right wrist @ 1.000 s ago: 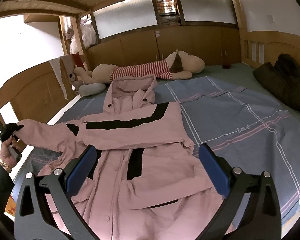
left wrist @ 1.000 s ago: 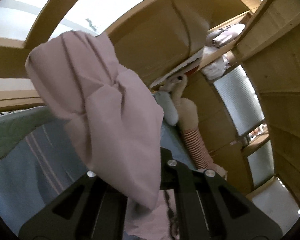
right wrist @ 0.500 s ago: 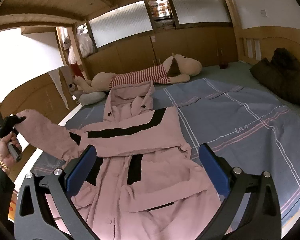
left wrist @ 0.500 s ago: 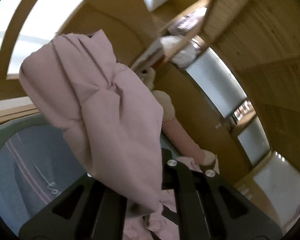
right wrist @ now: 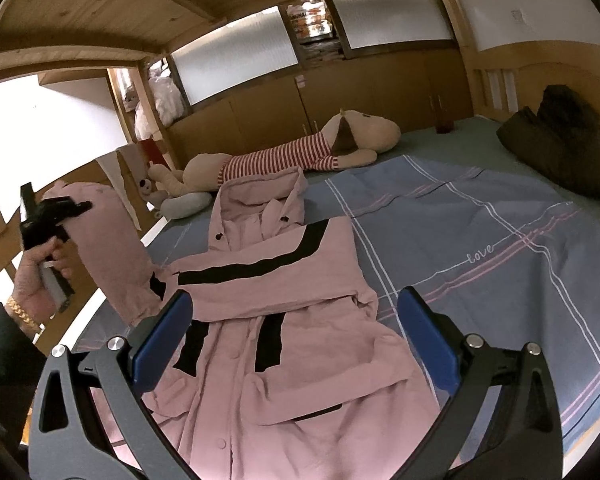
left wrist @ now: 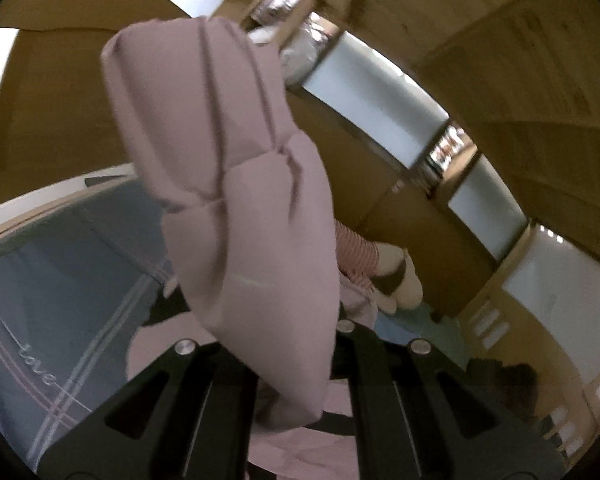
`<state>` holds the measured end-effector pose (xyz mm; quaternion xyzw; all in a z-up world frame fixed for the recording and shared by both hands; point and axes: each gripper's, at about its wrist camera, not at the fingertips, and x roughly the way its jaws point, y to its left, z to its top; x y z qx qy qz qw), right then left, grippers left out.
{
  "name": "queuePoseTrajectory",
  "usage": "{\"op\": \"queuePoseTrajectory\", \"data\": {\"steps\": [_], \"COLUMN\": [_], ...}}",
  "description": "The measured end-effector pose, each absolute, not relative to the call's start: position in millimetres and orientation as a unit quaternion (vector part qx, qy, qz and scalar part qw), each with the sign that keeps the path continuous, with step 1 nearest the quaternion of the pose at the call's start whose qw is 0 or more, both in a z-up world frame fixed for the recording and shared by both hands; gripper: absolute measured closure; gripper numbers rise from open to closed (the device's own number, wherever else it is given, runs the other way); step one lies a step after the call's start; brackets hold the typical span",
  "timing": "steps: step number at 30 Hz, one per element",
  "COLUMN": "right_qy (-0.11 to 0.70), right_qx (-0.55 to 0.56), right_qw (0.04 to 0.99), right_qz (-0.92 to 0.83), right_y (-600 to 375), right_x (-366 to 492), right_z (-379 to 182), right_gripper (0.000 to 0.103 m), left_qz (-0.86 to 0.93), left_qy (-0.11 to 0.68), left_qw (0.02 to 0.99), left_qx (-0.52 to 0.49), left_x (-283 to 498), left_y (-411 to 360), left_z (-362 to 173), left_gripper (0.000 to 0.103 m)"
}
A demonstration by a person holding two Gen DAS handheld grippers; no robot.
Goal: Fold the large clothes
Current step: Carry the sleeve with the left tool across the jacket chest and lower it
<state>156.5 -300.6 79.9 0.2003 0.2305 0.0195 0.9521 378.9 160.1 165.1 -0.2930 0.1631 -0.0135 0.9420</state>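
The pink coat (right wrist: 284,320) lies spread out, front up, on the blue bed sheet (right wrist: 480,248). It has black stripes and a hood that points toward the striped toy dog (right wrist: 296,152). The coat looks soft and floppy, and probably a bit heavy because it is big. It will sag and bend wherever it is not held. The best spots to hold look like the sleeve ends, the shoulders and the bottom edge.

The left gripper (right wrist: 50,216) pinches the end of one sleeve (left wrist: 240,208) and holds it up in the air, off to the side of the bed. The sleeve hangs in soft folds. A hand (right wrist: 36,276) holds that gripper.

The right gripper (right wrist: 296,344) is spread wide and holds nothing. It hangs above the lower part of the coat.

No boxes or baskets show on the bed. A dark pillow (right wrist: 560,144) sits far off, by the wooden wall.
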Motion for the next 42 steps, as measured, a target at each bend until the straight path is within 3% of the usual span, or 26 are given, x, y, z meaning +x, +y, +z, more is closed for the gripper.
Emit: {"op": "queuePoseTrajectory", "data": {"steps": [21,42], "right_qy": [0.227,0.238], "right_qx": [0.21,0.21], "right_qw": [0.951,0.948], "right_qz": [0.017,0.018], "right_y": [-313.6,-314.4], "right_x": [150.1,152.5], "right_z": [80.2,78.1], "right_gripper": [0.001,0.001], "left_qz": [-0.049,-0.059], "left_qy": [0.26,0.328], "left_qw": [0.946,0.93], "left_qx": [-0.188,-0.154], "left_x": [433.7,449.3], "left_y": [19.6,-26.3], "left_z": [89.5,8.8], "left_gripper": [0.101,0.1]}}
